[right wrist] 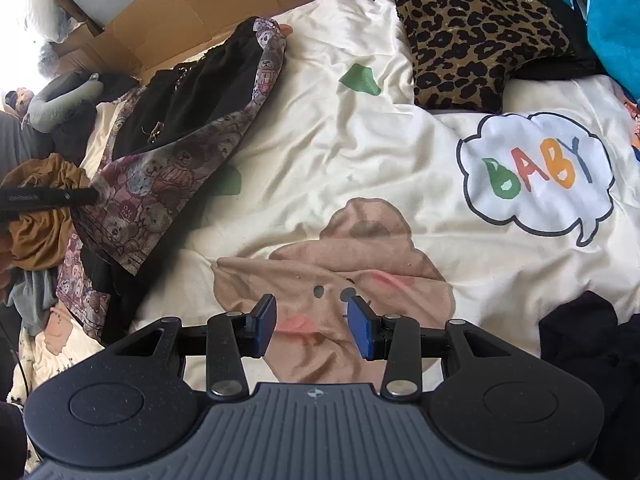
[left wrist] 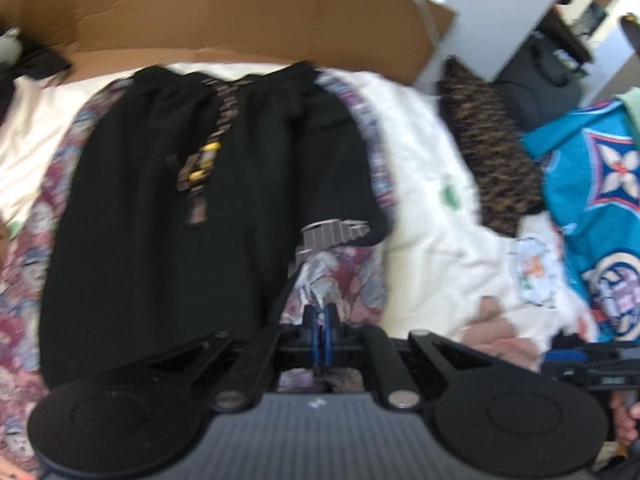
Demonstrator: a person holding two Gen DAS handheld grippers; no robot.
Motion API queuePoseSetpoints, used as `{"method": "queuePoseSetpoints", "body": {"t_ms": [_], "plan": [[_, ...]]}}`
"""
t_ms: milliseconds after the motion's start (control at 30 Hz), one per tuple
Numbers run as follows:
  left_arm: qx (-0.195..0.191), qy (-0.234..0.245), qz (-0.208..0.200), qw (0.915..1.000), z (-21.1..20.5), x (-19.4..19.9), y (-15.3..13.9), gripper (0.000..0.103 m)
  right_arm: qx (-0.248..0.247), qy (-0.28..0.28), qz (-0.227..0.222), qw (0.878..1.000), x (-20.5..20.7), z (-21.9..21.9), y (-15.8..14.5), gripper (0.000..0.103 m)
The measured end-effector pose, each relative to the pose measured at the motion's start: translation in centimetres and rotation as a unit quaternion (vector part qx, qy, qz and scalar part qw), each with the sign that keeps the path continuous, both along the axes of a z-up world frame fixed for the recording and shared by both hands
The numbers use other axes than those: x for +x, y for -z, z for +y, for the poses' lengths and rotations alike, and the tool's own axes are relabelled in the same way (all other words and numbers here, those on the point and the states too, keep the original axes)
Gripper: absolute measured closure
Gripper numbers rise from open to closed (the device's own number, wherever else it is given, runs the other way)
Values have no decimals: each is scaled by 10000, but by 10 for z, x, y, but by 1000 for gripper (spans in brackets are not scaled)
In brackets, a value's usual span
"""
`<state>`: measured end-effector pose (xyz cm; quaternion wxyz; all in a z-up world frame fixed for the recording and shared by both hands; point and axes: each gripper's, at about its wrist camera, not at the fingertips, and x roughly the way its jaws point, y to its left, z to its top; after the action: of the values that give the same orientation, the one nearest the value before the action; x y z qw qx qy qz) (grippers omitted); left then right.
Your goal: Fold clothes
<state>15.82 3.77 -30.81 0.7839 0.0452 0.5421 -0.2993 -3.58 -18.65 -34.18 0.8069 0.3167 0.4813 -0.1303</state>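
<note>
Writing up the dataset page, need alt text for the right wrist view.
The right gripper, blue pads apart and empty, hovers over a cream duvet printed with a brown cartoon animal and a "BABY" speech bubble. A bear-print garment is bunched at left, a leopard-print pillow lies at top right.

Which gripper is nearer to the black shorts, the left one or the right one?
Left. The left gripper is shut at the hem of the patterned garment under the black shorts. The right gripper is open over the cream duvet, well apart from them.
</note>
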Motion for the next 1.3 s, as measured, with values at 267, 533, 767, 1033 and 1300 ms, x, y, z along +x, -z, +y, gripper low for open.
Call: {"method": "queuePoseSetpoints", "body": {"t_ms": [267, 533, 767, 1033, 1300], "plan": [[407, -225, 169, 9988, 17, 11, 36, 100, 549, 11, -297, 9981, 21, 9, 17, 56], [446, -79, 408, 9981, 20, 4, 55, 99, 1290, -469, -489, 9893, 84, 44, 50, 56], [278, -66, 559, 9980, 25, -2, 53, 99, 1990, -533, -669, 9763, 120, 75, 71, 56], [207, 52, 623, 9978, 24, -29, 55, 99, 2261, -275, -689, 9713, 124, 76, 83, 56], [275, 117, 646, 9975, 18, -27, 53, 99, 2730, -31, -526, 9606, 133, 73, 105, 57]]}}
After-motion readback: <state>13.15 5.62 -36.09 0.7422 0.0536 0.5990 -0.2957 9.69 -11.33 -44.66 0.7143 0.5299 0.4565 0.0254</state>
